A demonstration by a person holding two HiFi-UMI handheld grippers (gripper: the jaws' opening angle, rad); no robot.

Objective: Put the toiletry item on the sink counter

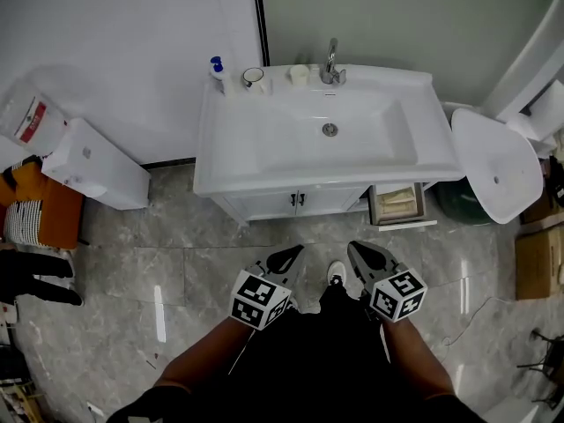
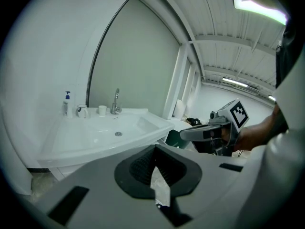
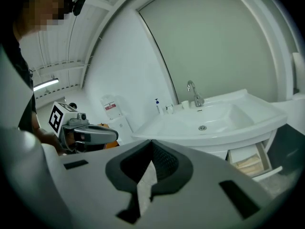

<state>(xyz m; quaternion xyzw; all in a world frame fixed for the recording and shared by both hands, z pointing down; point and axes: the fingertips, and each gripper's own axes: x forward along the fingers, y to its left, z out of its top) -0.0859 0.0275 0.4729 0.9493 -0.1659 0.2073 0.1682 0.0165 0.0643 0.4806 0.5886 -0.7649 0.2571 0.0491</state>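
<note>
A white sink counter [image 1: 220,161] stands ahead against the wall. At its back left corner are a pump bottle with a blue top [image 1: 218,71], a cup [image 1: 254,78] and a smaller cup [image 1: 299,74], beside the faucet [image 1: 331,64]. Both grippers hang low over the floor in front of the cabinet, well short of the counter. My left gripper [image 1: 289,256] has its jaws together and nothing in them. My right gripper [image 1: 357,254] is likewise shut and empty. The left gripper view shows the bottle [image 2: 67,104] and the right gripper [image 2: 190,134]; the right gripper view shows the bottle [image 3: 157,106] and the left gripper [image 3: 112,135].
A drawer [image 1: 398,204] under the counter's right end stands pulled out. A loose white basin [image 1: 495,161] leans at the right, with a green bin [image 1: 463,203] behind it. A white box [image 1: 92,166] and an orange seat [image 1: 40,205] are at the left.
</note>
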